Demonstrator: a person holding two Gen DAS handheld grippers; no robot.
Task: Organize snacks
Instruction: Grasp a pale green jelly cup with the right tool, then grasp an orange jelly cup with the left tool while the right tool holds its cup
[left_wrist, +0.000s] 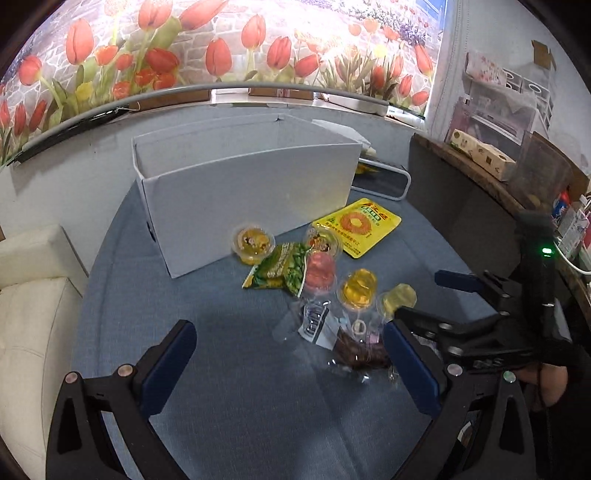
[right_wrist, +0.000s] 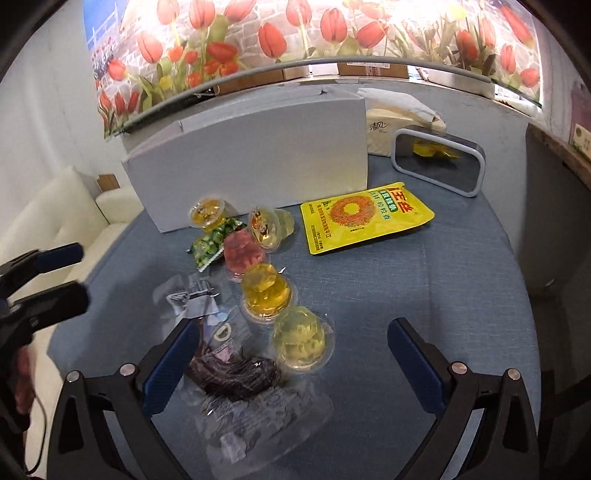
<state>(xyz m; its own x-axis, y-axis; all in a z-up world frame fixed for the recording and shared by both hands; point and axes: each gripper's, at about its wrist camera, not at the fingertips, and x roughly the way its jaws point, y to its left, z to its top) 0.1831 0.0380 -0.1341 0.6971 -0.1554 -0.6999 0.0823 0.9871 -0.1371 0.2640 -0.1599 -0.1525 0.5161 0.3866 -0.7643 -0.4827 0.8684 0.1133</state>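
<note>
Snacks lie on a blue-clothed table (left_wrist: 229, 387) in front of a tall white box (left_wrist: 251, 192) (right_wrist: 251, 155). Among them are several jelly cups, including a pink one (left_wrist: 319, 273) (right_wrist: 242, 253) and a pale yellow one (right_wrist: 301, 341), a green packet (left_wrist: 280, 269) (right_wrist: 214, 243), a flat yellow bag (left_wrist: 358, 227) (right_wrist: 358, 218) and a clear bag of dark snacks (left_wrist: 358, 350) (right_wrist: 236, 373). My left gripper (left_wrist: 288, 332) (right_wrist: 70, 275) hangs open short of the pile. My right gripper (right_wrist: 293, 332) (left_wrist: 428, 299) is open too, its fingers straddling the pale cup and the clear bag without touching either.
A white-framed dark screen (right_wrist: 439, 162) and a tissue pack (right_wrist: 399, 122) stand behind the box at the right. A white sofa (left_wrist: 29, 295) lies left of the table. A cluttered shelf (left_wrist: 480, 155) runs along the right. A tulip wall print is behind.
</note>
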